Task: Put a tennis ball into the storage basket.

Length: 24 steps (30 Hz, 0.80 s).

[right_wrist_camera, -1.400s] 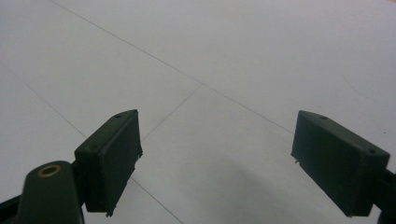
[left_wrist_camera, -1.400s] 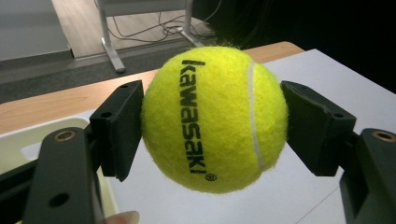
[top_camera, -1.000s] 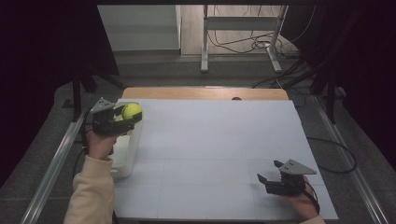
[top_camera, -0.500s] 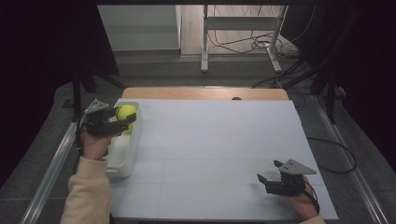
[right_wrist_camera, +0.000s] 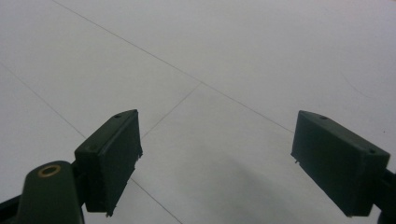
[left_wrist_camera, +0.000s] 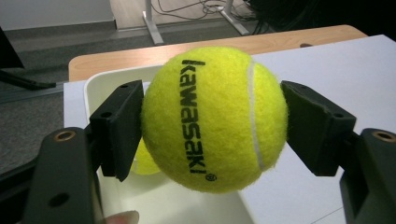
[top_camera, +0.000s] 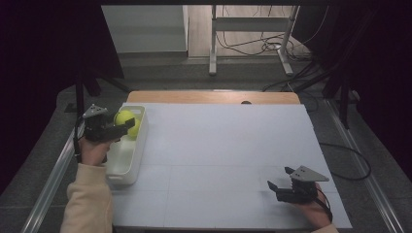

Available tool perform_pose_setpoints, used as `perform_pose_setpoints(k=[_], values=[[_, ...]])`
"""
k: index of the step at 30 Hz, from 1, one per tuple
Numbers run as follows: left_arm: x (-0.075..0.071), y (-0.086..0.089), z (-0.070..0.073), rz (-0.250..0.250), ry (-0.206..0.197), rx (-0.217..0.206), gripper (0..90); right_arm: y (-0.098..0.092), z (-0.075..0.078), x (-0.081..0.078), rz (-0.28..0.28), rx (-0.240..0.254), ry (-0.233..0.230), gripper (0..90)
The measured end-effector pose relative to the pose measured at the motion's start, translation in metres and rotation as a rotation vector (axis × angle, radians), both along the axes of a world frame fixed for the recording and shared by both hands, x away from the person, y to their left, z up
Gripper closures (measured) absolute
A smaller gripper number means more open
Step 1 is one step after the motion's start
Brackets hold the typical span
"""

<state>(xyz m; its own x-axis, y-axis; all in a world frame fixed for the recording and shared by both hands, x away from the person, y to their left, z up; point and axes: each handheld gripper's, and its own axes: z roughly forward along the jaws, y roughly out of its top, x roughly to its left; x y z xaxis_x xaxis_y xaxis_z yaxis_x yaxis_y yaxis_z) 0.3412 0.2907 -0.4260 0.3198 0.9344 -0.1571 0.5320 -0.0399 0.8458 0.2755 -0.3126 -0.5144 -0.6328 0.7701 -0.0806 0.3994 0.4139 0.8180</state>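
My left gripper [top_camera: 124, 124] is shut on a yellow tennis ball [left_wrist_camera: 215, 116] printed "kawasaki", and holds it over the far end of a white bin [top_camera: 127, 165] at the table's left edge. Both pads [left_wrist_camera: 119, 126] press on the ball's sides. A second yellow ball [top_camera: 134, 128] lies in the bin just below the held one, and a sliver of that second ball [left_wrist_camera: 144, 161] peeks out behind the left jaw. Near the front right of the white table [top_camera: 218, 145], my right gripper [top_camera: 277, 182] rests low and open, with nothing between its fingers [right_wrist_camera: 112, 156].
A strip of bare wood [top_camera: 214, 97] runs along the table's far edge. Metal rails [top_camera: 48, 179] flank the table on both sides. Beyond it stand a table leg frame [top_camera: 252, 43] and loose cables [top_camera: 252, 48] on the floor.
My left hand has carried the ball toward the left and slightly down, from beside the bin's far end to over it. The right gripper has kept still.
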Motion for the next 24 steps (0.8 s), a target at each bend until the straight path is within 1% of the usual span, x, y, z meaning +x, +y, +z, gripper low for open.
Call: perform_pose_setpoints(k=[4, 6, 10, 12, 13, 14, 16, 19, 22, 23, 24], values=[[0.001, -0.001, -0.001, 0.006, 0.010, 0.024, 26.1, 0.000, 0.000, 0.000, 0.001, 0.000, -0.001, 16.4], [0.002, -0.001, -0.002, 0.005, 0.013, 0.029, 26.1, 0.000, 0.000, 0.000, 0.002, 0.000, -0.001, 16.4], [0.004, -0.001, -0.004, 0.020, 0.033, 0.053, 26.1, 0.000, 0.000, 0.000, 0.001, 0.000, -0.001, 16.4], [0.005, 0.000, -0.006, 0.025, 0.046, 0.060, 26.1, 0.000, 0.000, 0.000, 0.001, -0.001, -0.001, 16.4], [0.005, 0.000, -0.006, 0.025, 0.046, 0.060, 26.1, 0.000, 0.000, 0.000, 0.001, -0.001, -0.001, 16.4], [0.006, 0.001, -0.008, 0.030, 0.058, 0.062, 26.1, 0.000, 0.000, 0.000, 0.001, -0.001, -0.001, 16.4], [0.007, 0.002, -0.009, 0.033, 0.064, 0.066, 26.1, 0.000, 0.000, 0.000, 0.001, -0.002, -0.001, 16.4], [0.009, 0.003, -0.011, 0.035, 0.093, 0.079, 26.1, 0.000, 0.000, 0.000, 0.001, -0.002, -0.001, 16.4], [0.010, 0.002, -0.013, 0.032, 0.121, 0.101, 26.1, 0.000, 0.000, 0.000, 0.001, -0.002, -0.001, 16.4], [0.010, 0.002, -0.013, 0.032, 0.121, 0.101, 26.1, 0.000, 0.000, 0.000, 0.002, -0.002, -0.001, 16.4], [0.010, 0.001, -0.014, 0.031, 0.130, 0.109, 26.1, 0.000, 0.000, 0.000, 0.002, -0.002, -0.001, 16.4]])
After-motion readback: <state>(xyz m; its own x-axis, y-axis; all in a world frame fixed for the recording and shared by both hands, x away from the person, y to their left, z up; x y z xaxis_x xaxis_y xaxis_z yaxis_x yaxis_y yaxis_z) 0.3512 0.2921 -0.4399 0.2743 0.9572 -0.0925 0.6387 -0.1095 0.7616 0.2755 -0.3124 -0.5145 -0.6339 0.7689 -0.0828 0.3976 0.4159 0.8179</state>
